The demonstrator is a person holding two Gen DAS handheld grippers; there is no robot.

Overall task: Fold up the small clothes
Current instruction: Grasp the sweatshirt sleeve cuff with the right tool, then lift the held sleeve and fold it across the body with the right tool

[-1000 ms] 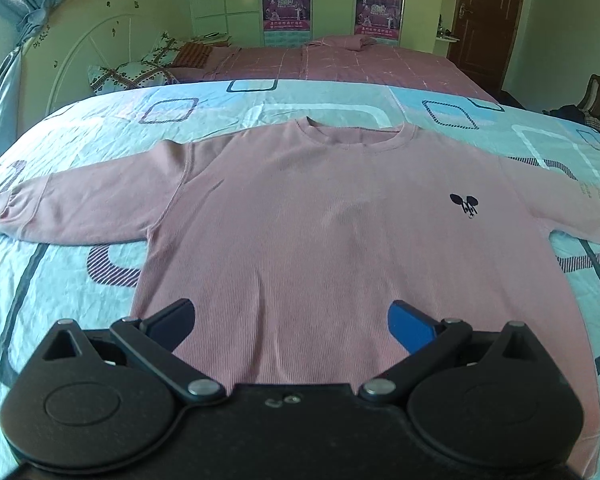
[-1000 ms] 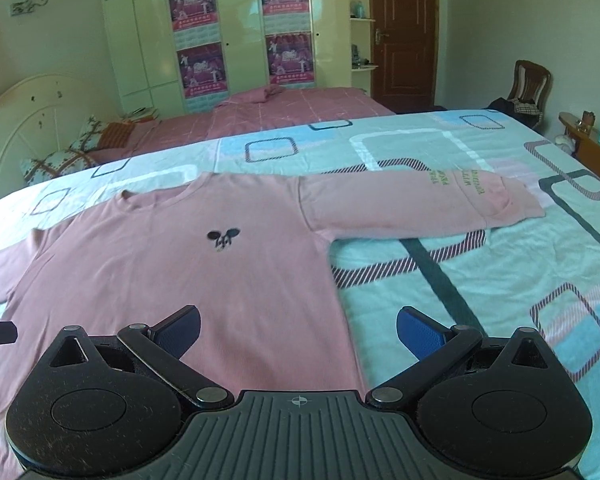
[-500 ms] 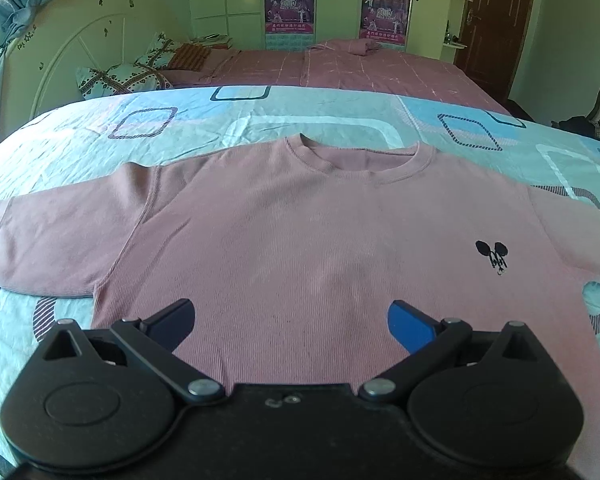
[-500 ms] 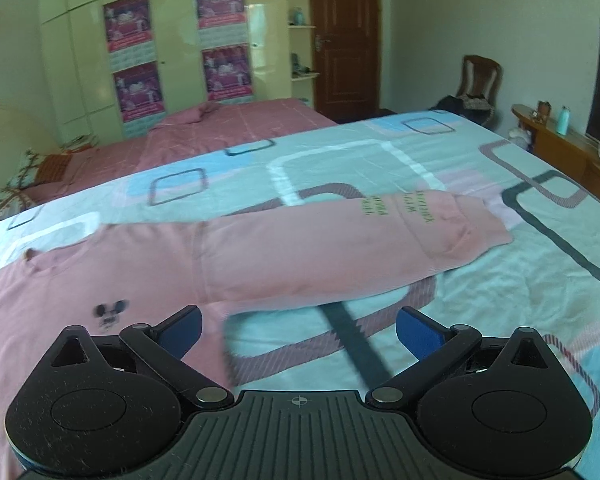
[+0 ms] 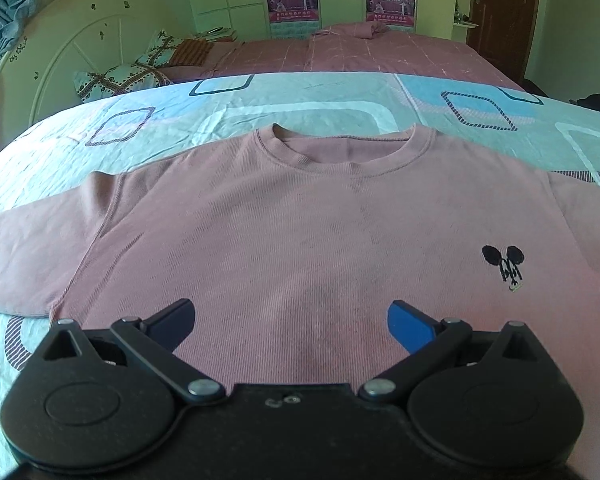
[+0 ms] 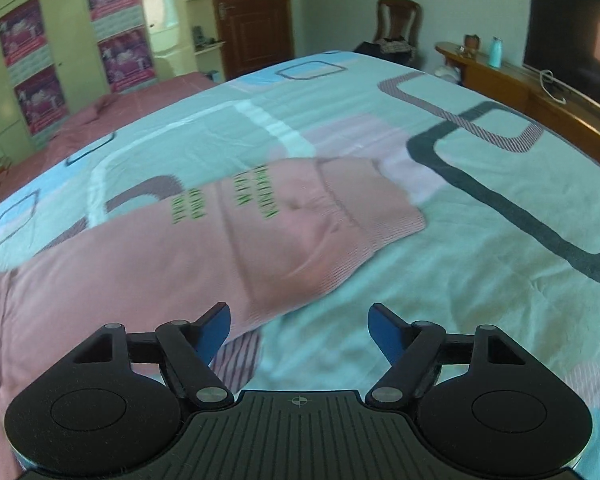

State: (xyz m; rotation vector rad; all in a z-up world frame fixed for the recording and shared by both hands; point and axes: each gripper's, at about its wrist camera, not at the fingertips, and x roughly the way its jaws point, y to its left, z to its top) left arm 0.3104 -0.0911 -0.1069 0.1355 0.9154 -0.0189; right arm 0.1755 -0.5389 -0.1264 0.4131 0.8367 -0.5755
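Here we hover both grippers over a pink sweatshirt that lies flat and unfolded on the bed.

From the left wrist, our left gripper (image 5: 291, 320) hangs with jaws wide and empty above the chest of the pink sweatshirt (image 5: 300, 232), face up on the patterned bedsheet (image 5: 320, 100), collar away from us and mouse logo (image 5: 503, 264) to the right. From the right wrist, our right gripper (image 6: 300, 326) is likewise wide and empty, near the sleeve (image 6: 260, 232) stretched out with green lettering. No fold shows yet; we judge all folding remains.
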